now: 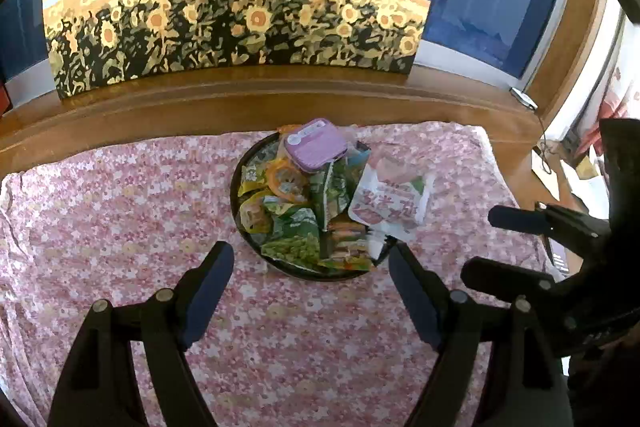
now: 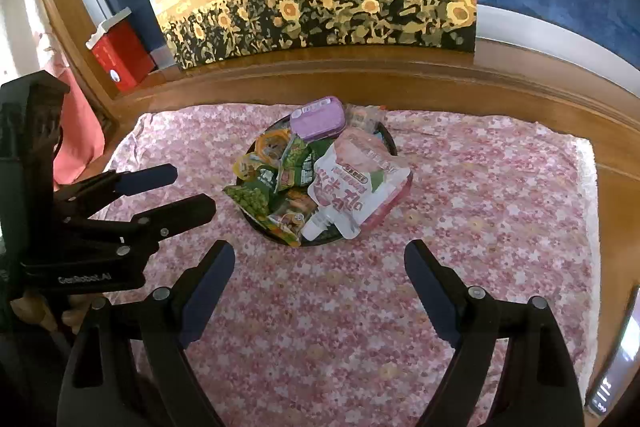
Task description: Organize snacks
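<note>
Both your grippers, left gripper [image 1: 312, 267] and right gripper [image 2: 320, 263], hang wide-fingered and empty just short of the dark tray [image 2: 390, 139]. The pink pouch [image 2: 352, 187] lies ahead, spout toward you, overhanging the right rim, nearer your right.

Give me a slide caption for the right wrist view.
Open right gripper facing a round tray heaped with snacks on a floral cloth.

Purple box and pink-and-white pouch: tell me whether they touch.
Cannot tell. In the right wrist view the purple box sits just behind the pink-and-white pouch, their edges meeting or overlapping; neither view shows a gap or contact plainly.
</note>
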### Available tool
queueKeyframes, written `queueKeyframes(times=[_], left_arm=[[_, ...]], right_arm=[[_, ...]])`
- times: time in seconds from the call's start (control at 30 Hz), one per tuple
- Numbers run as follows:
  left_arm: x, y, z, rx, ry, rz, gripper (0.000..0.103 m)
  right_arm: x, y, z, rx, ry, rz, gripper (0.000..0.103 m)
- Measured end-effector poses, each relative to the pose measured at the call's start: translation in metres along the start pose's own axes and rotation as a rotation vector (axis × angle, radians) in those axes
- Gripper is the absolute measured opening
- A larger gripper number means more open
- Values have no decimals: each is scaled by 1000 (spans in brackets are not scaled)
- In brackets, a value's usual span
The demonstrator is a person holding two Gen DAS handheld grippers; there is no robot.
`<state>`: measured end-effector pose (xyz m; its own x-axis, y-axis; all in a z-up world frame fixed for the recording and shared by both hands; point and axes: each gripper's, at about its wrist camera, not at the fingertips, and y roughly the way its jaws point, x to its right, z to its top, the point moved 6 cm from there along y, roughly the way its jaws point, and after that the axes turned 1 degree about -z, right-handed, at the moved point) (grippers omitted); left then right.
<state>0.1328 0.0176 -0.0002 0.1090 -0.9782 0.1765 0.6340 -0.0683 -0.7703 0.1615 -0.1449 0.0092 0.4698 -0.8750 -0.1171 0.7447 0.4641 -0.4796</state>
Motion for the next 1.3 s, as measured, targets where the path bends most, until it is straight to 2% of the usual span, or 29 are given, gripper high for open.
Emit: queueKeyframes(times=[0.37, 1.3], left_arm=[[-4, 14, -10, -41, -11, -5, 83], [-8, 13, -12, -46, -37, 2, 83]], right_arm=[[4, 12, -1, -34, 15, 7, 89], [2, 19, -7, -69, 20, 27, 89]])
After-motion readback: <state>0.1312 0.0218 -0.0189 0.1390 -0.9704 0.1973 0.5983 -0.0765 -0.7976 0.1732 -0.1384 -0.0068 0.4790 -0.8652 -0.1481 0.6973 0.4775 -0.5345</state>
